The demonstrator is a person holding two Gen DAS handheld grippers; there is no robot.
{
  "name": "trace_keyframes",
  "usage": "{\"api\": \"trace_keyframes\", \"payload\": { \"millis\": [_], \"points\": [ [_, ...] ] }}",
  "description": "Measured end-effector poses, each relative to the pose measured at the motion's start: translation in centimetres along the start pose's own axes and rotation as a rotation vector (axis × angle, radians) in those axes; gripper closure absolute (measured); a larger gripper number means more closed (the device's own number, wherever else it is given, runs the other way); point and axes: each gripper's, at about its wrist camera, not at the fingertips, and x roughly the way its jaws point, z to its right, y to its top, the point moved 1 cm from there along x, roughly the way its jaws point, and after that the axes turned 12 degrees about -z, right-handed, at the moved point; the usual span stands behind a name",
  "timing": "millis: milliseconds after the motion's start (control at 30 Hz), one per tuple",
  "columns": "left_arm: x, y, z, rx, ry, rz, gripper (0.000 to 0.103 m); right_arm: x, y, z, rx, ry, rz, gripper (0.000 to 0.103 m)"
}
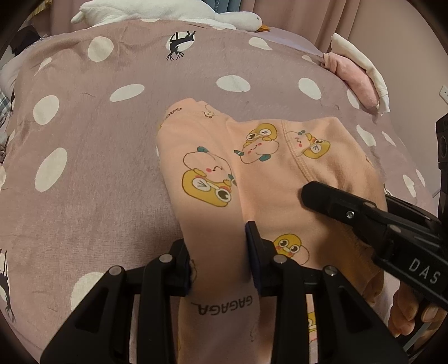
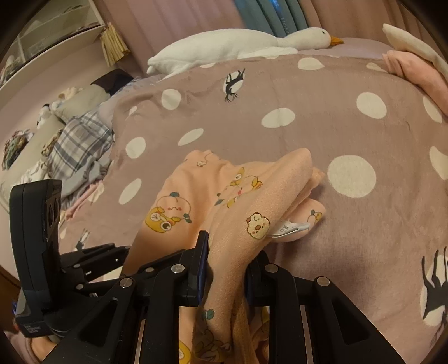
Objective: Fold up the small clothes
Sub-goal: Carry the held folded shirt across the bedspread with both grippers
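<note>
left wrist view: close, looking down along its fingers over the peach garment [image 1: 252,173] toward the plush goose [image 1: 168,14]. right wrist view: equally close, facing likewise. shared: garment, dotted blanket [image 2: 308,92], goose.

One peach garment [image 1: 252,173], two tools (black) [image 1: 221,263] [image 2: 226,268], one goose [image 2: 238,44]

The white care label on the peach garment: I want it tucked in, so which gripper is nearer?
Right. The right gripper clamps the peach garment just below the care label; the left gripper grips the far side.
</note>
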Motion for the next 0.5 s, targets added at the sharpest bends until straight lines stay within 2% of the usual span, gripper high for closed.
{"api": "trace_keyframes", "payload": {
  "millis": [367, 500],
  "points": [
    [0.3, -0.2, -0.6, -0.02, 0.002, -0.004, 0.059, 0.8, -0.4, 2.5, 0.127, 0.037, -0.04, 0.079],
    [0.4, -0.4, -1.0, -0.034, 0.025, -0.002, 0.042, 1.2, -0.7, 3.5, 0.181, 0.06, -0.054, 0.079]
  ]
}}
